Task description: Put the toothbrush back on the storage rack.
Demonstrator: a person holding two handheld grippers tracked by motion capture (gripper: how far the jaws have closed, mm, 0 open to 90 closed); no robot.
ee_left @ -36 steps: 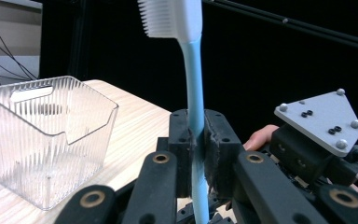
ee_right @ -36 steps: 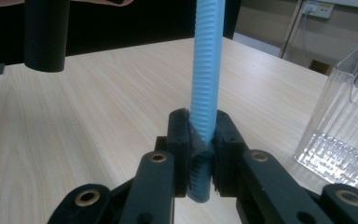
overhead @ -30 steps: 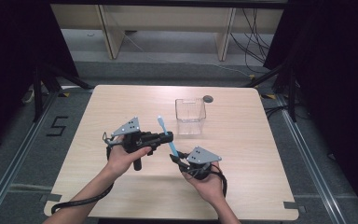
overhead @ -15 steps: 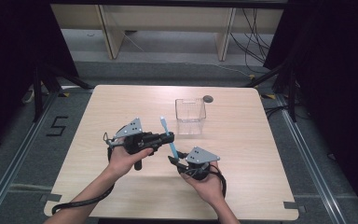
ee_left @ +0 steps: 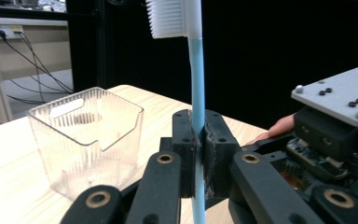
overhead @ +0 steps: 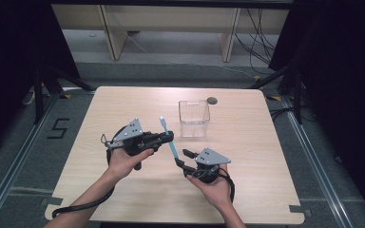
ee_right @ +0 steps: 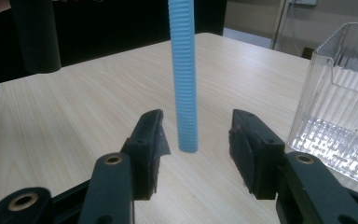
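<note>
Now handover: my left gripper clamps blue plastic toothbrush; right gripper wide around handle end, must close.

The clear plastic box stands far of centre on the desk, just right of the toothbrush. The toothbrush handle hangs between the right tongs' spread jaws, touching neither. Bare desk lies left, right and near.

We see a light wooden table with a clear ribbed plastic box standing toward its far side, and a small dark round disc just beyond it.
</note>
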